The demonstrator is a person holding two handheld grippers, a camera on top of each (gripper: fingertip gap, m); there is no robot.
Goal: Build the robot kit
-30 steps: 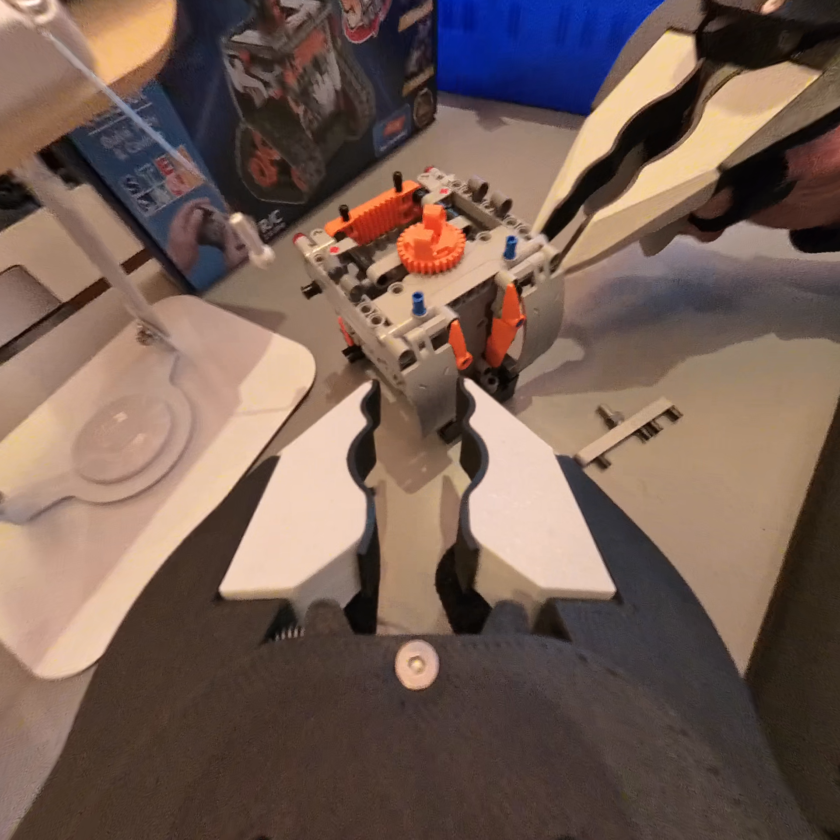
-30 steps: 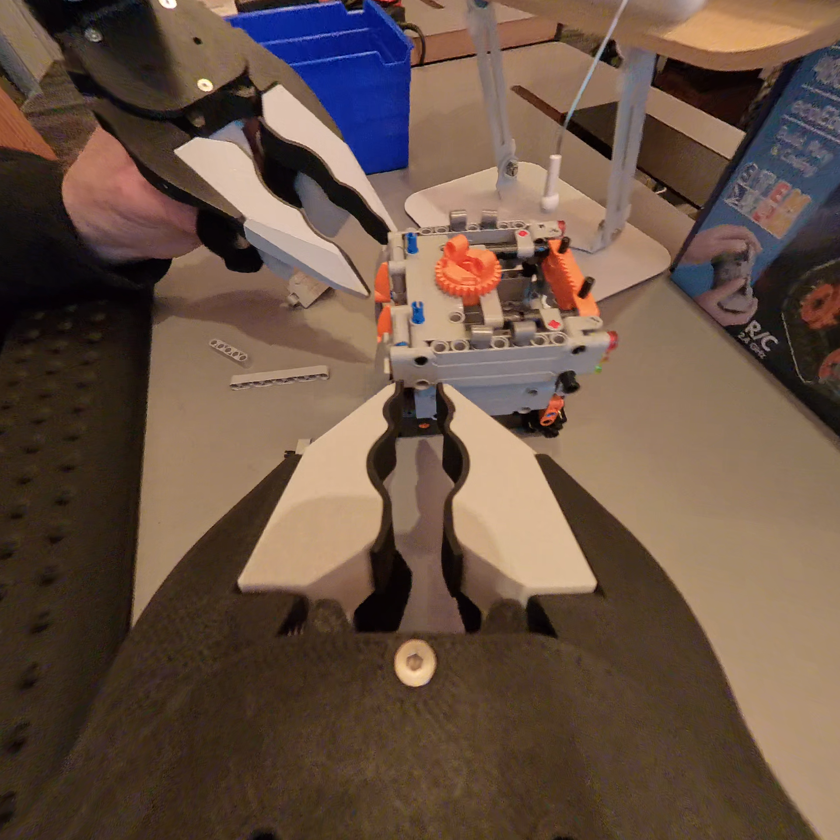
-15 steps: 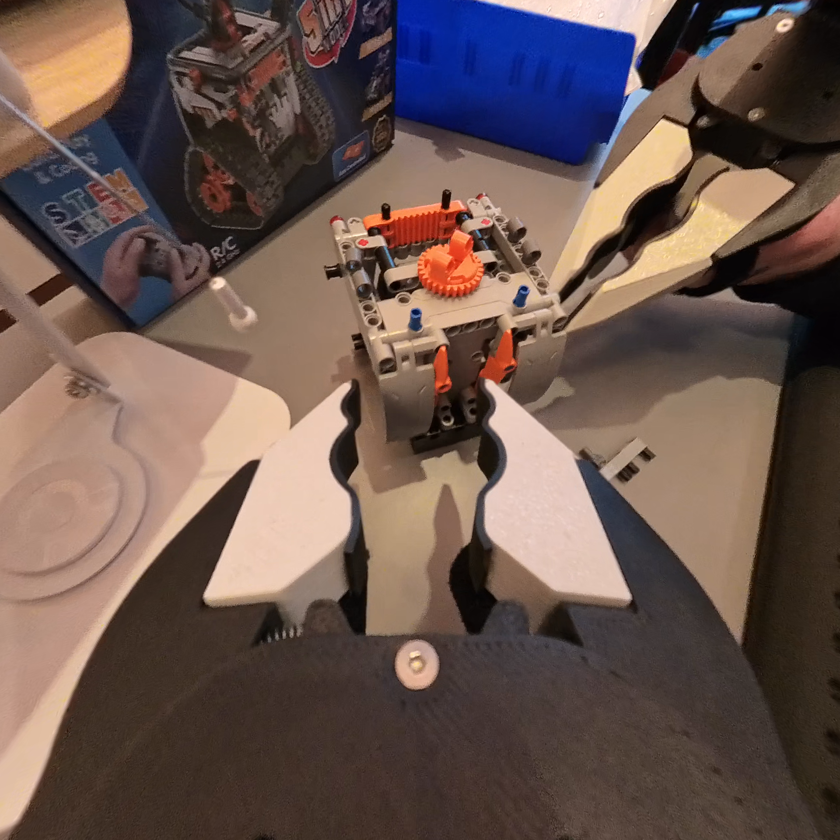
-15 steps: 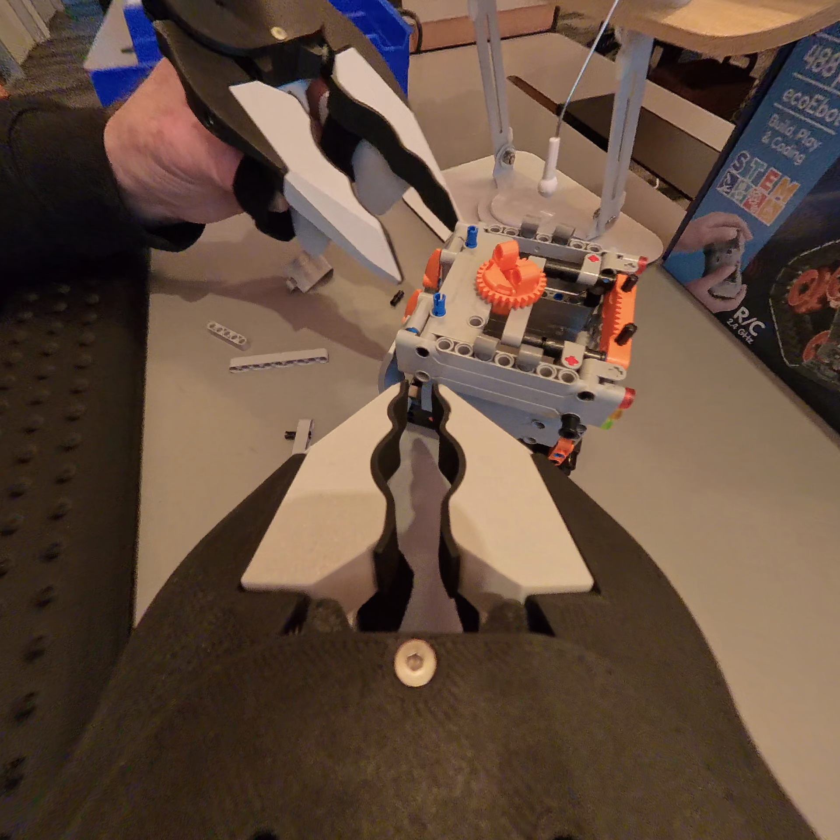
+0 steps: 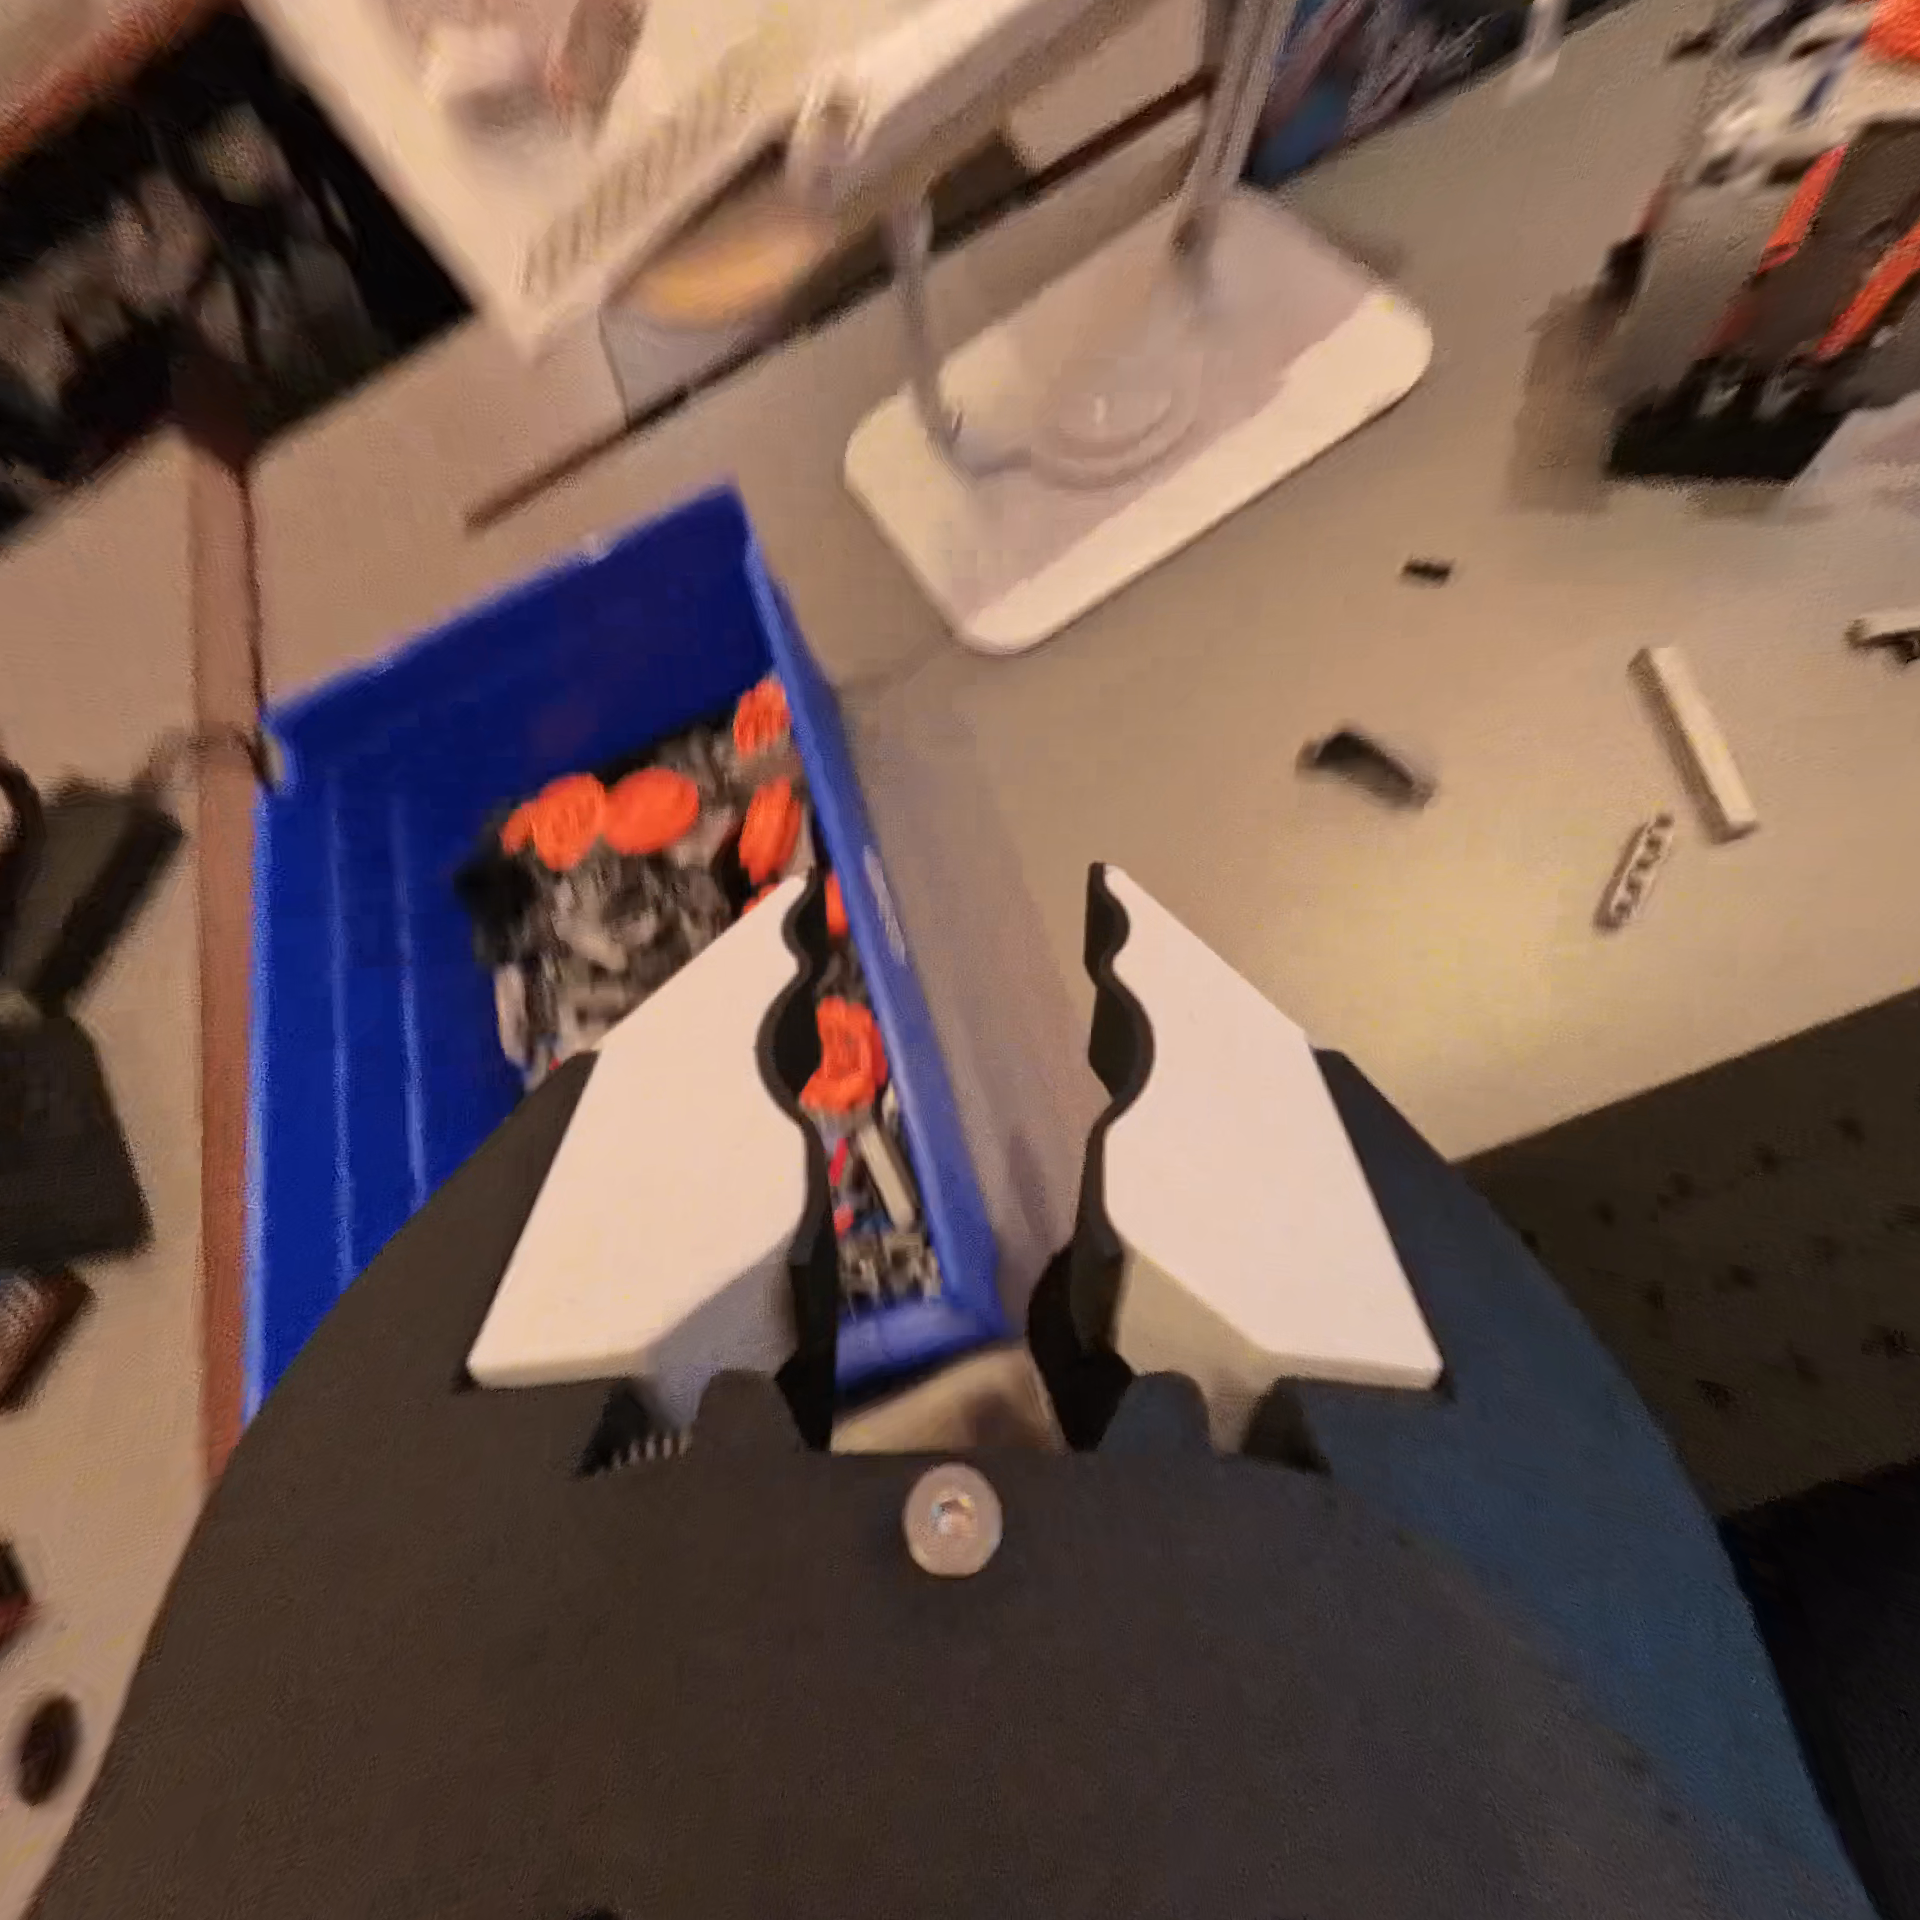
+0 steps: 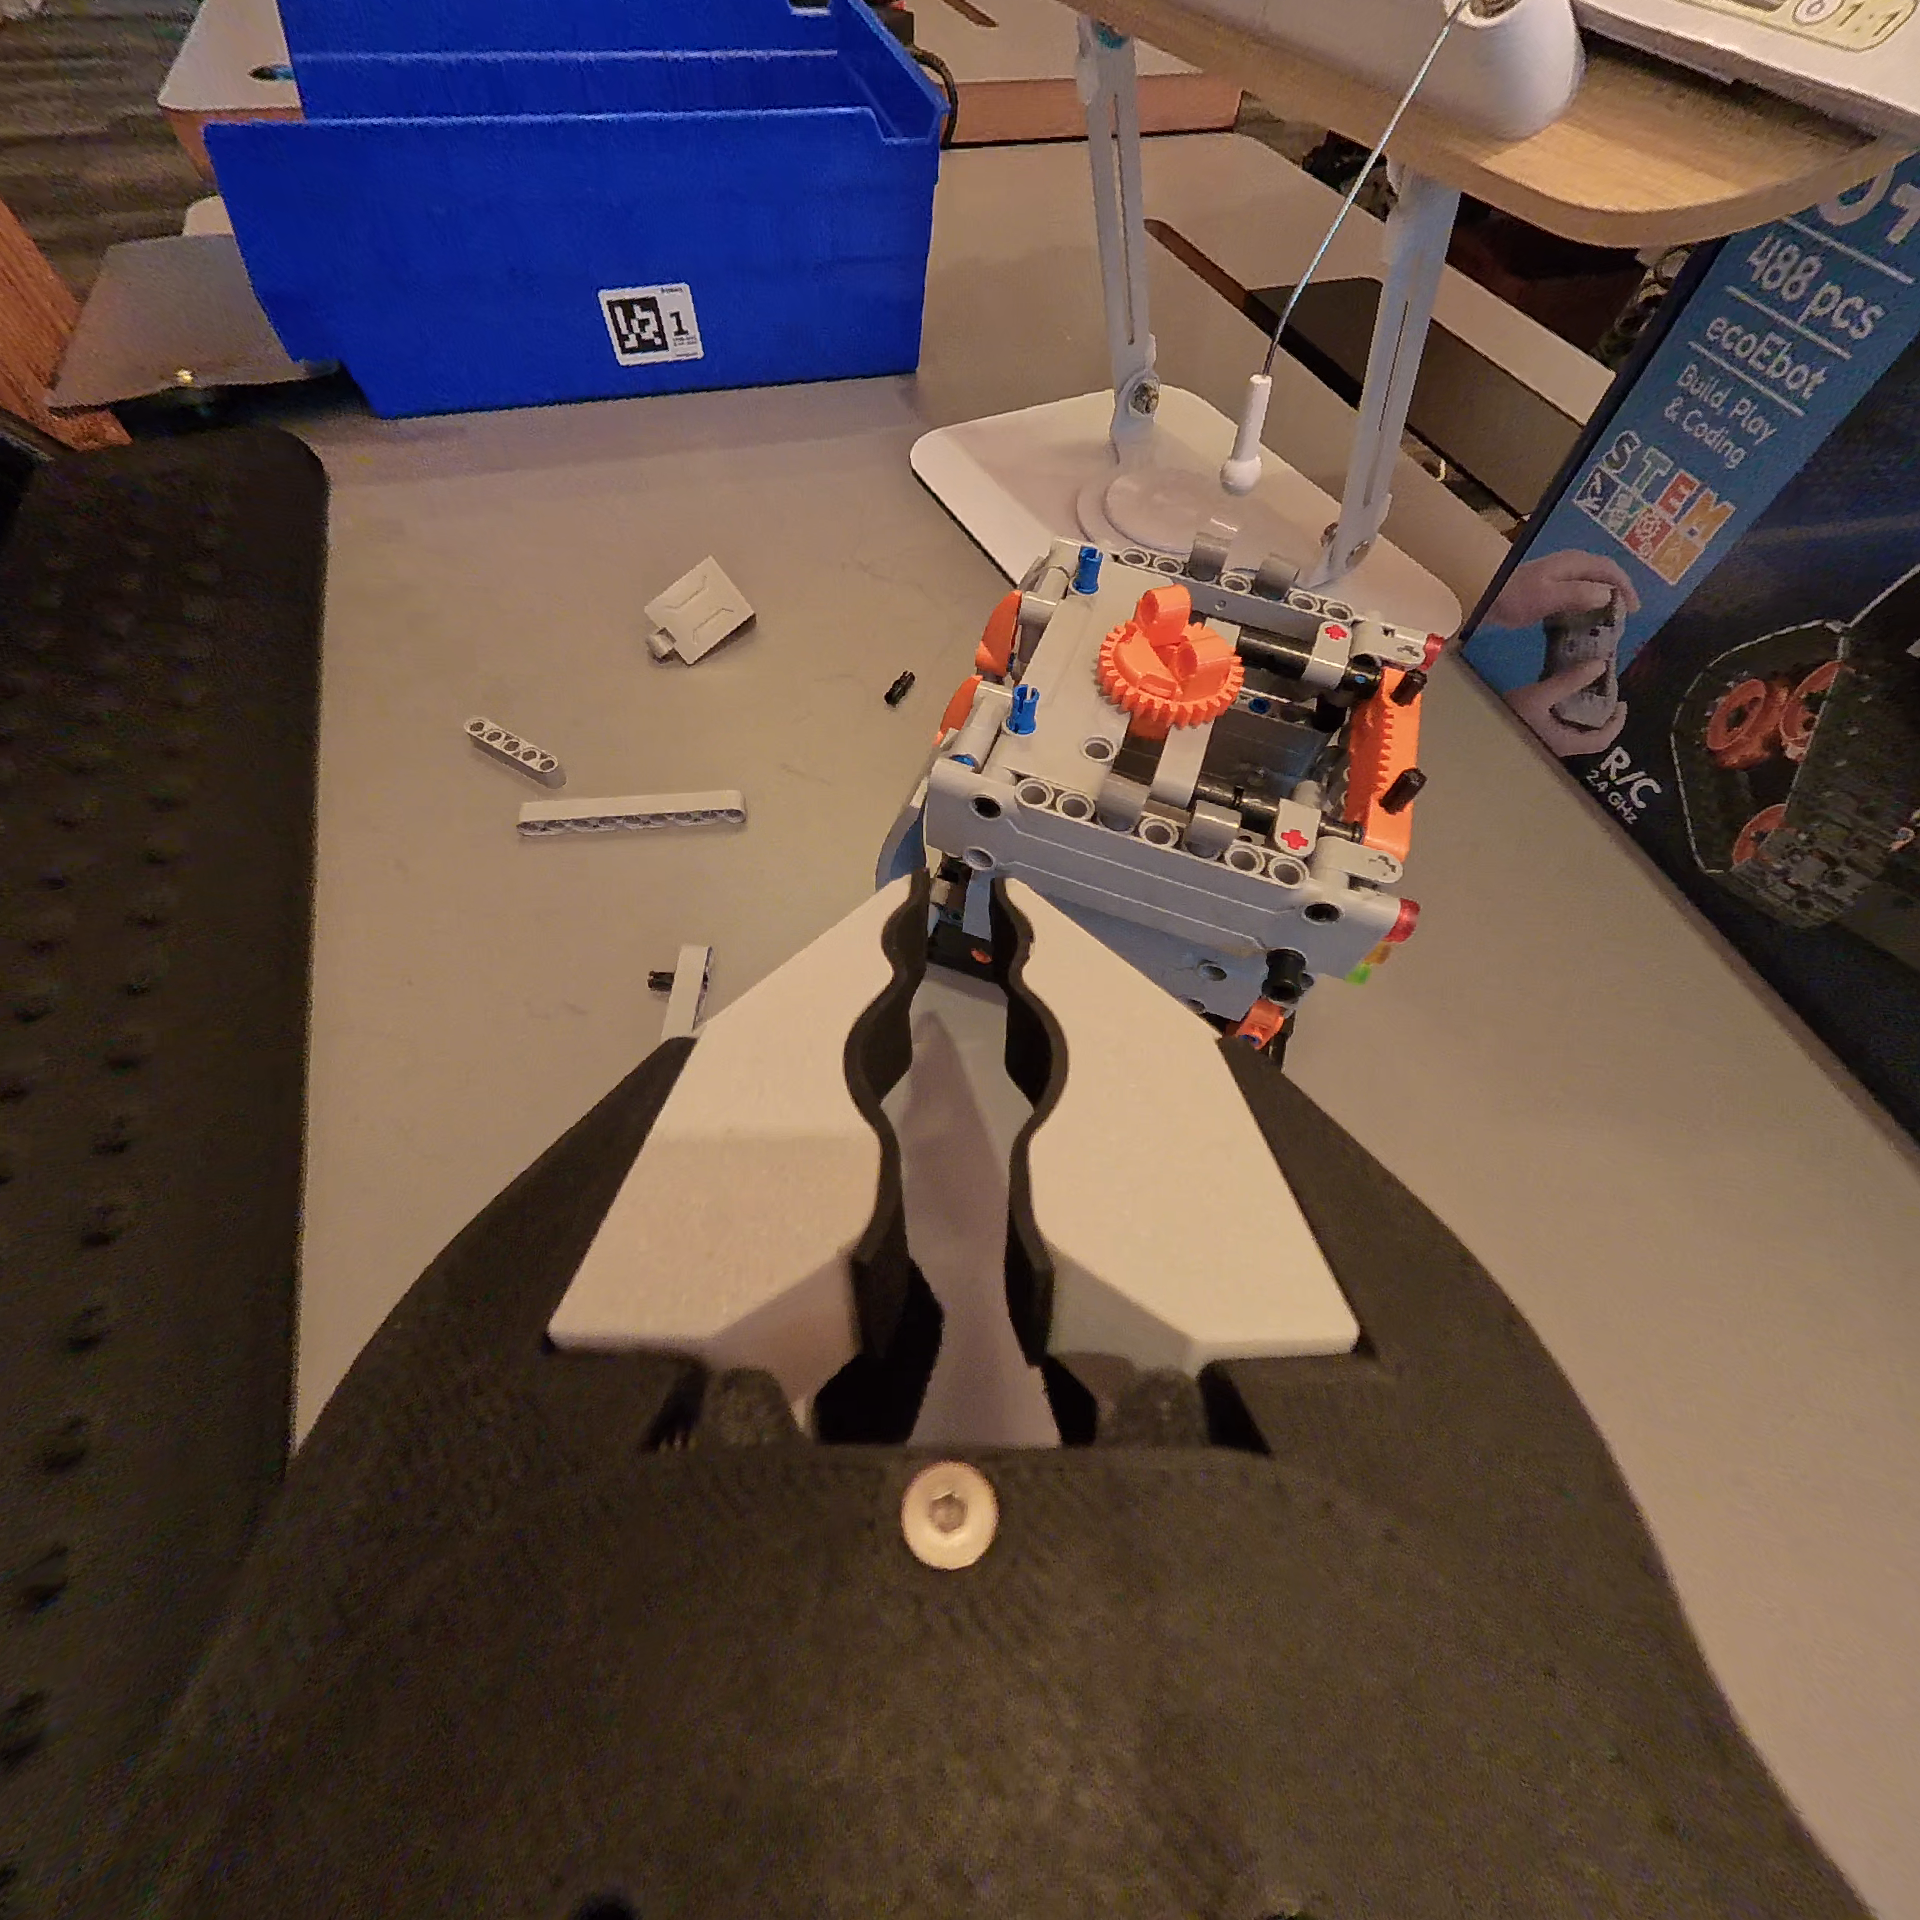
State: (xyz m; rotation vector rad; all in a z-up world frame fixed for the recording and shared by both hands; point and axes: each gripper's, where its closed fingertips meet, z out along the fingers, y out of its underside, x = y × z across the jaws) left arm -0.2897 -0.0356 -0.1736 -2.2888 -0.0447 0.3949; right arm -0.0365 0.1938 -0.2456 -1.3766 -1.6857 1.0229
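While the grey brick model (image 6: 1164,790) with its orange gear (image 6: 1169,665) on top sits tilted on the grey tabletop (image 6: 1558,1195), the right gripper (image 6: 956,914) has its fingers narrowed onto the model's lower near corner. Loose grey beams (image 6: 632,812) lie on open tabletop to the left, a white lamp base (image 6: 1018,468) just behind and a printed box (image 6: 1766,520) to the right. The left gripper (image 5: 945,894), fingers wide and empty, hangs over the rim of a blue bin (image 5: 343,935) of orange and grey parts; that view is blurred.
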